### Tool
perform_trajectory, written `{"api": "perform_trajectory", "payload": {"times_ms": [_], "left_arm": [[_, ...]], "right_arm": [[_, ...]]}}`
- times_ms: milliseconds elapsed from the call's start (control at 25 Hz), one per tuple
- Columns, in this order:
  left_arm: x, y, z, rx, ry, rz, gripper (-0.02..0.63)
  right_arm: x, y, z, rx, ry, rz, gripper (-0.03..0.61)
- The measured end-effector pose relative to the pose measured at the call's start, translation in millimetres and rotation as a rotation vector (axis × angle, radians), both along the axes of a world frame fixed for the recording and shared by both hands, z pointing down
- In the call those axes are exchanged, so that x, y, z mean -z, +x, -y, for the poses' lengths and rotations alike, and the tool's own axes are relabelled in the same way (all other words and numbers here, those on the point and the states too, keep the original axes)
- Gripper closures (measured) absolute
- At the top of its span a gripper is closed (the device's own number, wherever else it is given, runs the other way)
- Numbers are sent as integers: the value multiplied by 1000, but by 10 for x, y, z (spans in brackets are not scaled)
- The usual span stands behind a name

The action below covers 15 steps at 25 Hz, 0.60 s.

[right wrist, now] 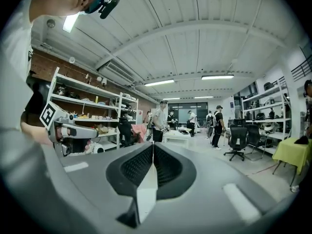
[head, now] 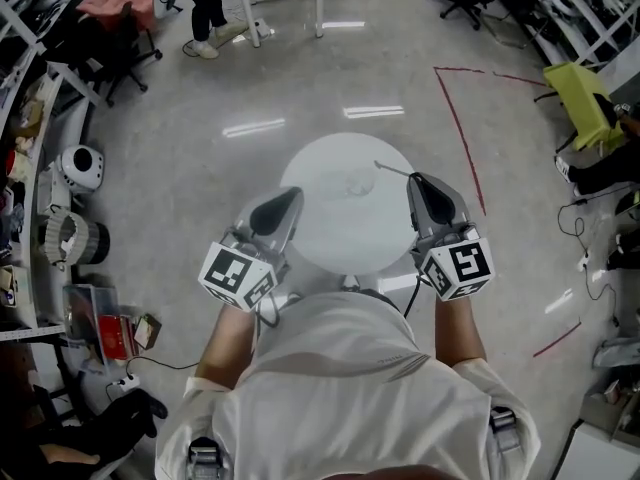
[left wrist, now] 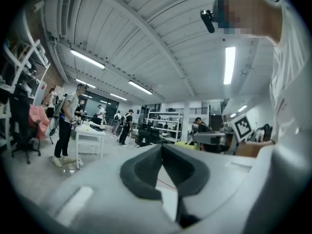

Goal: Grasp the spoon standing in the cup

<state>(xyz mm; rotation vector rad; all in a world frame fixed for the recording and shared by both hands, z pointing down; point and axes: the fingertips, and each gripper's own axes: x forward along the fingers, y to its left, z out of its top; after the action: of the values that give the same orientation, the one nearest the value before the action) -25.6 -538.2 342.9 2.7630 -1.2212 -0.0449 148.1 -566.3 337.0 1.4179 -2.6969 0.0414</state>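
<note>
Clear cup [head: 358,181] is standing slightly above frame centre; thin spoon [head: 392,169] is slanting just upper right, contact unclear.

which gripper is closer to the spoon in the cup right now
Right. The right gripper is just right of the spoon, by its handle tip. The left gripper is farther off, on the left side of the cup.

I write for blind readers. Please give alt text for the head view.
Seen from above, a person in a white shirt holds a left gripper and a right gripper, both shut and empty, at either side of a round white table. A clear cup with a spoon stands on the table between their tips.
</note>
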Motion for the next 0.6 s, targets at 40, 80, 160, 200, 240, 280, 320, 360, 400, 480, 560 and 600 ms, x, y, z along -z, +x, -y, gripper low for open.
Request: {"api": "perform_trajectory", "payload": {"times_ms": [40,80,160,200,240,280,320,360,400,480,560,600], "left_arm": [[7,-4,-11,-1,3,0,612],[10,-10,-21,-2,4,-1,612],[13,-16,-38,-2,3,0,612],[16,-19,-45,0,3,1,612],[18,-25,-48,3,4,0,612],[21,-34,-47,8,5,-1,612],[23,-42,-43,12,7,-3,612],[24,-48,-38,16,8,-4,612],[24,-53,-35,18,9,-5,612],[23,-68,-42,23,8,-5,612],[25,-88,-70,25,6,-5,612],[27,-95,-86,26,5,-5,612]], "right_arm": [[-1,-7,-6,2,0,5,566],[2,-16,-12,5,0,11,566],[18,-29,-21,10,-4,17,566],[28,-35,-23,15,-4,18,566],[34,-43,-20,19,-4,18,566],[34,-51,-12,23,-4,16,566],[31,-57,-2,26,-5,14,566],[26,-62,9,28,-6,13,566],[23,-67,16,31,-7,11,566],[27,-87,14,35,-8,8,566],[35,-115,-7,39,-10,3,566],[38,-126,-20,41,-11,0,566]]}}
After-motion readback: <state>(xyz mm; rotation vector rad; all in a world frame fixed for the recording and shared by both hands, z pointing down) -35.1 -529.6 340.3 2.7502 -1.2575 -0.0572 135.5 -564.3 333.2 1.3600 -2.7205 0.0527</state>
